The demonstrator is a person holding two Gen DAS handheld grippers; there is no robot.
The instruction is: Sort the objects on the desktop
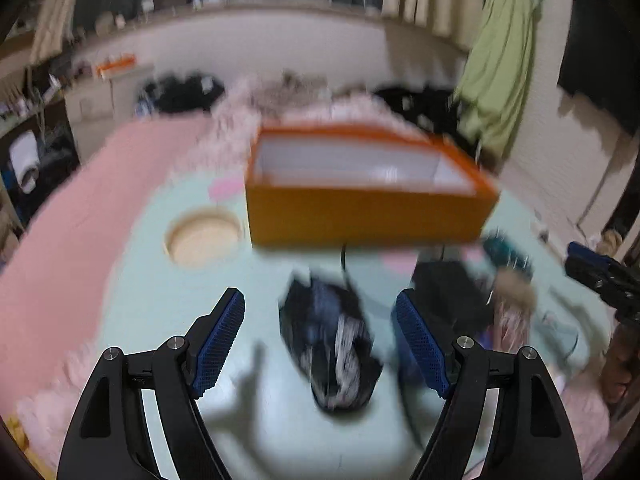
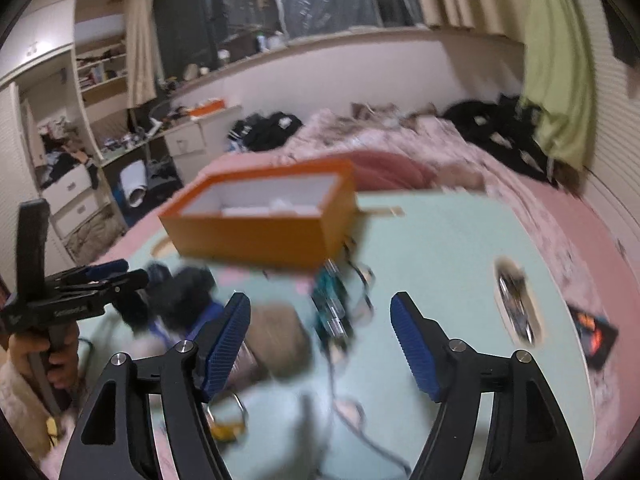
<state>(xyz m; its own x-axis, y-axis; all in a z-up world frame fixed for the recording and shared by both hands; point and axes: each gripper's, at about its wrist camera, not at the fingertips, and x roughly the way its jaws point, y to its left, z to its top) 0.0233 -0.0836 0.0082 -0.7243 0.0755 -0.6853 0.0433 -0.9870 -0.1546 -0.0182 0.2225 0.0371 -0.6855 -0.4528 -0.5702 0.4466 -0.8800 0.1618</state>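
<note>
Covering a pink bed [image 2: 560, 208], a mint mat [image 2: 440, 248] lies under both wide-spread, empty grippers [image 1: 320, 320] [image 2: 320, 320].

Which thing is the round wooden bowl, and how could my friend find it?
Find the big orange box on the pale green tabletop. Immediately to its left in the left wrist view sits the bowl: round, tan, empty, unlike the dark jumbled items nearer the camera.

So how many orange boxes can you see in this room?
2. One big open orange box sits on the pale green tabletop ahead of the grippers; a smaller orange box rests on the white cabinet by the far wall. Clutter could hide others.
</note>
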